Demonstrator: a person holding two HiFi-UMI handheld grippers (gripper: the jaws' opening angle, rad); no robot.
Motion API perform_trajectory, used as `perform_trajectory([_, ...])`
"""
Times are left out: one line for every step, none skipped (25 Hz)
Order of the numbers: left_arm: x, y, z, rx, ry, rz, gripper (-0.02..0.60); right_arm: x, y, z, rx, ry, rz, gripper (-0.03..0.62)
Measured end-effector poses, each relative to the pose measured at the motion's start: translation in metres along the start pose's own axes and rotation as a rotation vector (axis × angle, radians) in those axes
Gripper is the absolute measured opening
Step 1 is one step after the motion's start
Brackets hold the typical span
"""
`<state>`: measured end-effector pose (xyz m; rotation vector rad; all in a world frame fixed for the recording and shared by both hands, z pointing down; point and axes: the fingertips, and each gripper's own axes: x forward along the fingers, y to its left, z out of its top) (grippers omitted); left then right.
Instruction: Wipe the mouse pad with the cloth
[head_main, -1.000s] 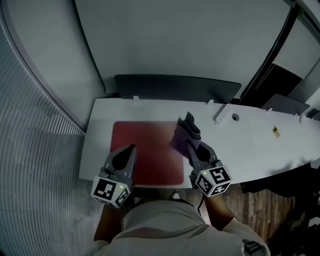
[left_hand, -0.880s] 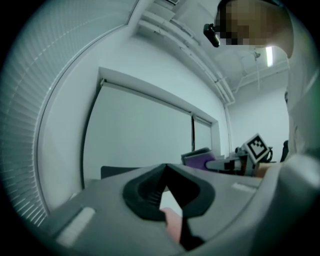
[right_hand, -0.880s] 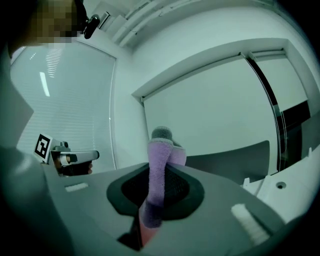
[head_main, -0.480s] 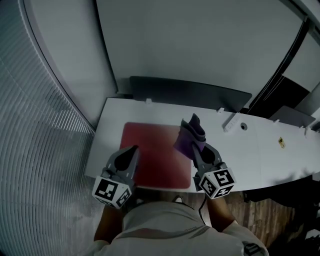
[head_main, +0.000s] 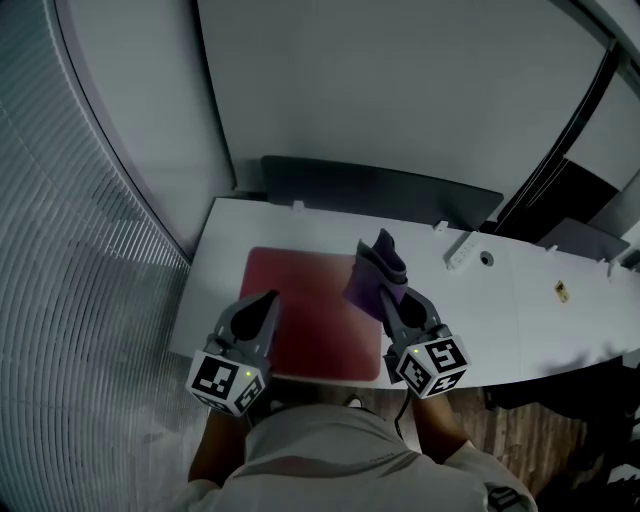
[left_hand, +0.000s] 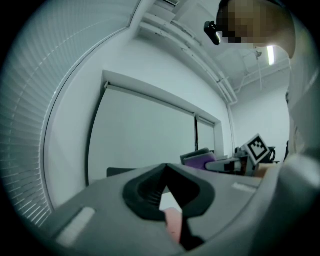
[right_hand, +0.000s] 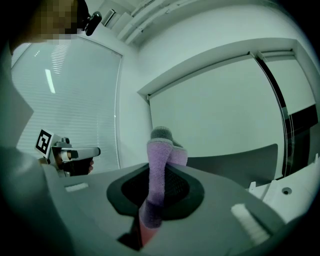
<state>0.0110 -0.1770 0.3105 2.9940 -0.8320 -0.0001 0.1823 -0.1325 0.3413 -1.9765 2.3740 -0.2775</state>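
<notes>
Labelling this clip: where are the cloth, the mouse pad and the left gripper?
cloth (head_main: 363, 285): head view, purple fold.
mouse pad (head_main: 312, 312): head view, bare red middle.
left gripper (head_main: 269, 297): head view, between its fingertips.

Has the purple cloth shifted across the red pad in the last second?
No: the cloth is over the mouse pad's far right corner, as before.

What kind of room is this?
Probably an office: a long white desk with a red mouse pad on it, and slatted blinds on the left.
</notes>
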Motion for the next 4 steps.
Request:
perform_trajectory([-0.0007,0.0006,-0.0002,0.000,0.000,0.002,0.002,0.0009,0.0005,-0.0001,-0.001,0.001,0.003,0.043])
perform_trajectory([-0.0015,0.0015,-0.0004,0.000,-0.001,0.005,0.002,0.0019,0.0010,0.0000,-0.001,0.002,0.006,0.043])
perform_trajectory([-0.0023,0.0025,-0.0004,0.000,0.000,0.009,0.002,0.0030,0.0015,0.0001,-0.003,0.002,0.010,0.043])
perform_trajectory([-0.0031,0.0036,-0.0004,0.000,0.000,0.013,0.002,0.0042,0.0021,0.0002,-0.004,0.003,0.013,0.043])
